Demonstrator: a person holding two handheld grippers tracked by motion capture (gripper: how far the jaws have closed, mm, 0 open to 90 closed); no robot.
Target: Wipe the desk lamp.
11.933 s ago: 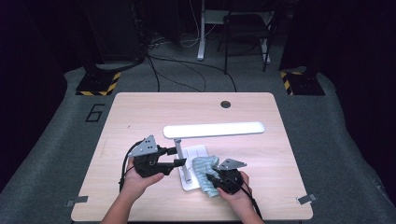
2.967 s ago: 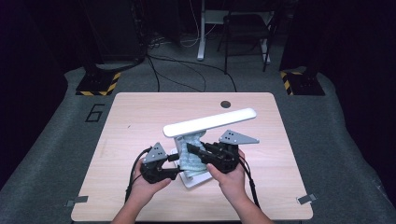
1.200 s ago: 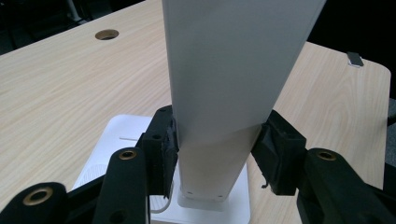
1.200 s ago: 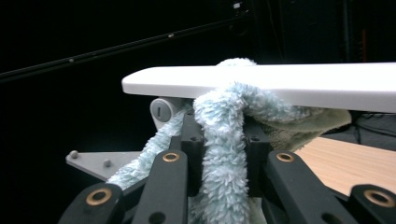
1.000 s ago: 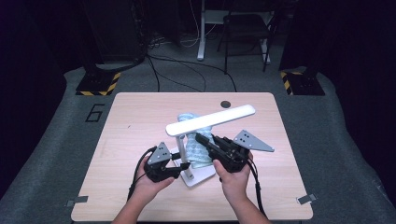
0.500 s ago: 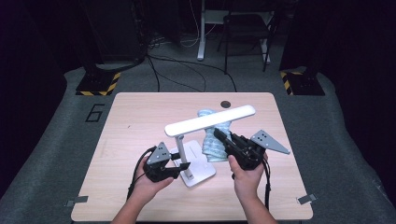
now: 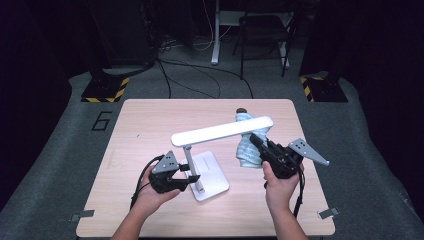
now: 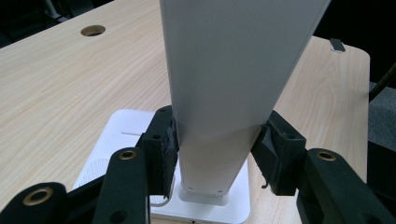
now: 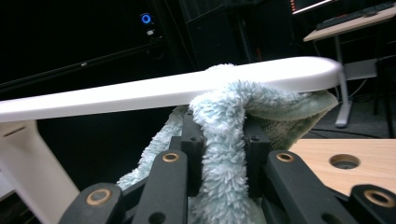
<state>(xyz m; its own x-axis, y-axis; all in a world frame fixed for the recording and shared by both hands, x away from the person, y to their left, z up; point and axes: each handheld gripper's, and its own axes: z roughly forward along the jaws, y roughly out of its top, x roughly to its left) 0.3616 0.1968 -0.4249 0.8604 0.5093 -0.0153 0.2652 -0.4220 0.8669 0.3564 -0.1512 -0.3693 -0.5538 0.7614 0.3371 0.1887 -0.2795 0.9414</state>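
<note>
While the left gripper (image 7: 192,178) clamps the lamp (image 7: 200,170) on the wooden table (image 7: 150,130), the right gripper (image 7: 257,142) pinches a cloth (image 7: 245,150).

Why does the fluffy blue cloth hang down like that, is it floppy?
Probably yes. The cloth droops in folds below the right tool and bends over the lamp head, so it looks soft and limp. Its fuzzy pile likely grips well rather than slipping, and it seems light.
</note>
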